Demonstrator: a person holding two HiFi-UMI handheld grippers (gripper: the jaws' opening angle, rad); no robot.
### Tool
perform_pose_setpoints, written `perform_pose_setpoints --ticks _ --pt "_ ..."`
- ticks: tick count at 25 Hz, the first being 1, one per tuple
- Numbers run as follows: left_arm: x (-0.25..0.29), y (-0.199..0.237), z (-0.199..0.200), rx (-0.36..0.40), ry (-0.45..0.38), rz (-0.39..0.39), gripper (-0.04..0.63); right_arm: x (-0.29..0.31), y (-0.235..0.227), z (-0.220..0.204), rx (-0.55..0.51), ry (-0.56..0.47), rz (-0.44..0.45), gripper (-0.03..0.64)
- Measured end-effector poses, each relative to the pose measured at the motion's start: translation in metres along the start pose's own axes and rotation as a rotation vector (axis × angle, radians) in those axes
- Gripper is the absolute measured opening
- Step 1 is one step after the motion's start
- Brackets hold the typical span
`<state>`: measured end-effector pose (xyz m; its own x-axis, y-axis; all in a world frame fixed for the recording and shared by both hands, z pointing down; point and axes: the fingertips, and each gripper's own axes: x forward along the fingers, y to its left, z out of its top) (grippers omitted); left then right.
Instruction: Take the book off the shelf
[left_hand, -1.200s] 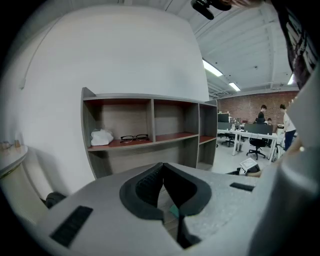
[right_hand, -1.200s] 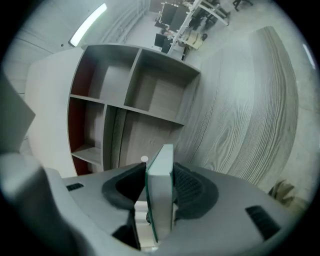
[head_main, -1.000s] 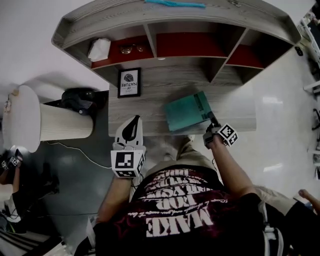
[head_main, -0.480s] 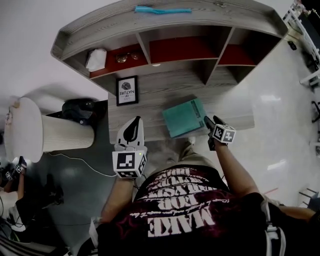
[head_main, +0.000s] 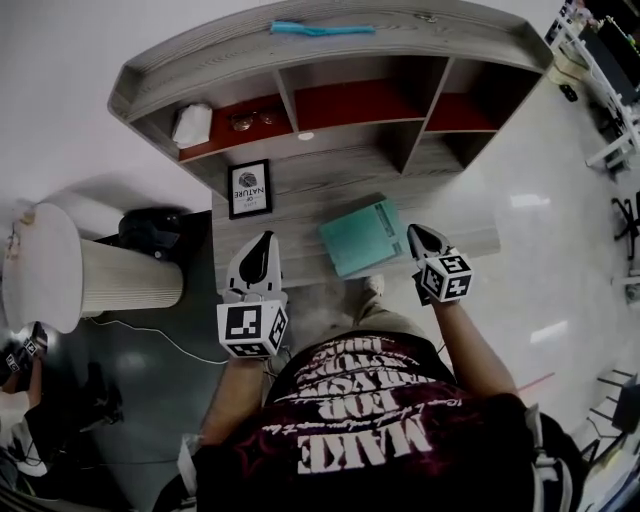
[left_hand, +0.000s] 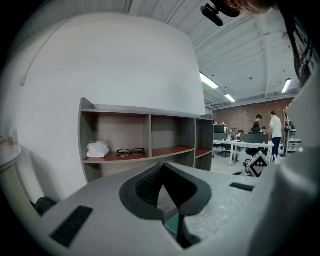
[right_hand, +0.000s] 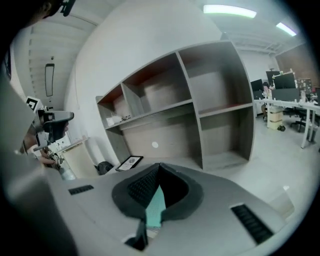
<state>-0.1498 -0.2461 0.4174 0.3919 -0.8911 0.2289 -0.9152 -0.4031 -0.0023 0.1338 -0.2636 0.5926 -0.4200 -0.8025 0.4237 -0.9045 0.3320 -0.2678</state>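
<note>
Grey shelf ledge (head_main: 330, 185) bears teal book (head_main: 362, 236), "NATURE" frame (head_main: 249, 189); left hand-held gripper (head_main: 263, 240) pressed together, right hand-held gripper (head_main: 419, 233) just closed, empty.

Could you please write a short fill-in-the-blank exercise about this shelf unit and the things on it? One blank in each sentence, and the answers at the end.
1. In the leftmost compartment, the glasses lie beside a ___ bundle.
2. The compartment floors are ___ in colour.
3. On the grey ledge, the framed picture is to the ___ of the teal book, which lies flat.
4. A long blue thing lies on the ___ of the shelf unit.

Missing words: white; red; left; top.
</note>
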Motion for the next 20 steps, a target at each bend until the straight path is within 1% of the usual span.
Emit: perform_pose_setpoints --ticks 4,9,15,20 --pt "-0.009 0.002 0.003 0.014 -0.013 -0.002 0.006 -0.018 0.024 0.033 -0.047 -0.057 0.029 0.003" --pt "-0.019 0.006 0.004 0.008 -0.02 -0.009 0.006 -0.043 0.057 0.07 -0.165 -0.127 0.049 0.003" --pt "-0.03 0.006 0.011 0.017 -0.041 -0.028 0.006 -0.072 0.085 0.107 -0.195 -0.212 0.068 0.003" --pt "-0.04 0.006 0.008 0.01 -0.042 -0.044 0.006 -0.088 0.102 0.121 -0.211 -0.241 0.075 0.003"
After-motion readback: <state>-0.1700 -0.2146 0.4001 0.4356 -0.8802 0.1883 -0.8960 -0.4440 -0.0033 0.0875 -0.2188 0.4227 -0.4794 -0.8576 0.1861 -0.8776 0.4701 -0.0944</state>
